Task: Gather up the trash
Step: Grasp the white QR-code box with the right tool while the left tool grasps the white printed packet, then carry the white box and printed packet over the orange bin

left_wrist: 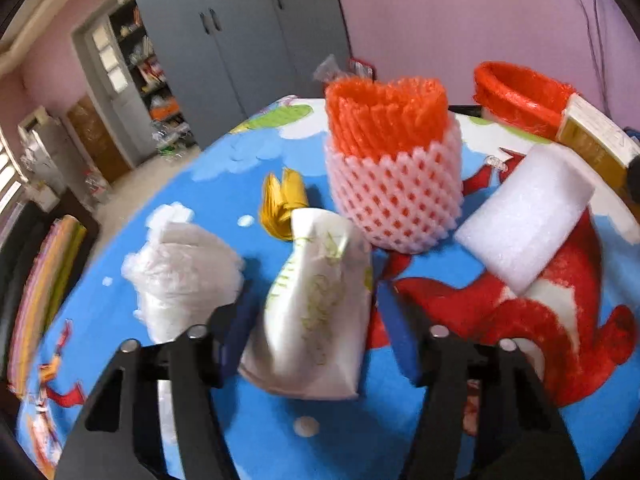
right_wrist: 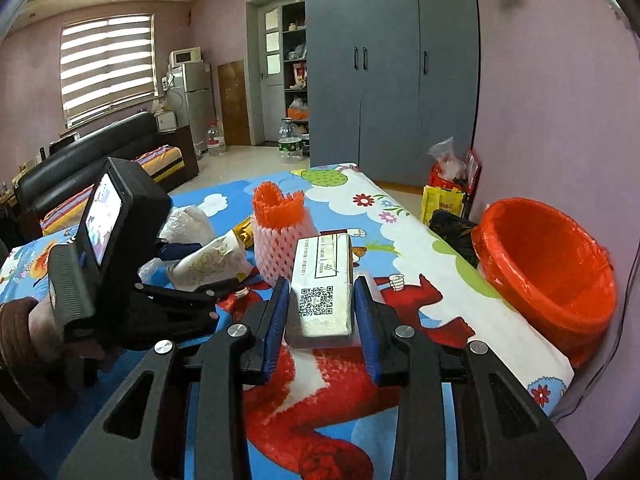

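Note:
My left gripper (left_wrist: 316, 300) is open around a white paper bag with green print (left_wrist: 316, 312) on the colourful tablecloth (left_wrist: 224, 184); its blue pads stand apart from the bag's sides. My right gripper (right_wrist: 321, 292) is shut on a flat box with a QR code (right_wrist: 321, 280), held above the table. The box also shows in the left wrist view (left_wrist: 596, 136). An orange-lined bin (right_wrist: 548, 268) stands off the table's right edge. Other trash lies nearby: a crumpled clear plastic bag (left_wrist: 180, 272), a yellow wrapper (left_wrist: 282, 204), a white-and-orange foam net (left_wrist: 392, 168) and a white foam sheet (left_wrist: 524, 216).
The left gripper with its camera and the hand holding it (right_wrist: 100, 264) is at the left of the right wrist view. Bags (right_wrist: 448, 188) stand on the floor by the wall behind the bin. A grey wardrobe (right_wrist: 384, 64) and a sofa (right_wrist: 96, 156) lie beyond the table.

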`<move>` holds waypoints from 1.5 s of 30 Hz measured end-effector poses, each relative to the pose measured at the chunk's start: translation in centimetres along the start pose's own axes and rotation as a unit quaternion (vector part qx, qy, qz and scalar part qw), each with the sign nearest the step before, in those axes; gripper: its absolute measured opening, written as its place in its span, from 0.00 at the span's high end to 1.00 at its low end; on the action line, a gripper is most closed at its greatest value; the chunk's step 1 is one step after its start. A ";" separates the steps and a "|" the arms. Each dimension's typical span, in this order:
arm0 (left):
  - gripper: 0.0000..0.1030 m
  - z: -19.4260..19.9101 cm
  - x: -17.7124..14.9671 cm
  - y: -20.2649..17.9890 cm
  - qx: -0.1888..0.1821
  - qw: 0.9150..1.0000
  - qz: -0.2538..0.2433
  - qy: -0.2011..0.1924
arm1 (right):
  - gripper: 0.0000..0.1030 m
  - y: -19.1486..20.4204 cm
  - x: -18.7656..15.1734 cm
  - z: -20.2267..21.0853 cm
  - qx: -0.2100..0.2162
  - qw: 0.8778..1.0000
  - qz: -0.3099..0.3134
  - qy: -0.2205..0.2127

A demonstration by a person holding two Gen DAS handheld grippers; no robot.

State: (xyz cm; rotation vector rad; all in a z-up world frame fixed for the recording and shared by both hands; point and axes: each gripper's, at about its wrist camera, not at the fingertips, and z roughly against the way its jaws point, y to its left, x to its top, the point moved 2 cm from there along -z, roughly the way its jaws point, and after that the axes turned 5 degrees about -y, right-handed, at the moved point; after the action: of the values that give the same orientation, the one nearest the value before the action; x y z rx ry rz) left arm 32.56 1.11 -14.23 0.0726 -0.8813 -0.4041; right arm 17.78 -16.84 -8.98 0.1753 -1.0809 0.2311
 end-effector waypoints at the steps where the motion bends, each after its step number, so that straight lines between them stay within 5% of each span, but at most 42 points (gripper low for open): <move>1: 0.63 0.6 0.0 0.0 -0.010 1.000 0.009 -0.007 | 0.69 -0.1 -0.2 0.1 0.000 1.000 -0.001 0.001; 20: 0.67 13.5 -4.8 -0.4 0.001 0.987 0.131 -0.092 | 0.69 3.3 -2.4 4.2 0.039 0.999 0.005 0.000; 45: 0.67 16.9 -2.8 -7.7 -0.037 0.988 0.086 -0.124 | 0.69 -3.0 -3.3 9.5 -0.009 0.999 -0.038 -0.034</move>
State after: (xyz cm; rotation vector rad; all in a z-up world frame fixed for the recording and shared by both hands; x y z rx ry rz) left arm 15.66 -3.22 -7.18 -0.1243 -1.1074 -0.2873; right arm 9.01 -22.49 -7.60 0.2086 -1.1419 0.1483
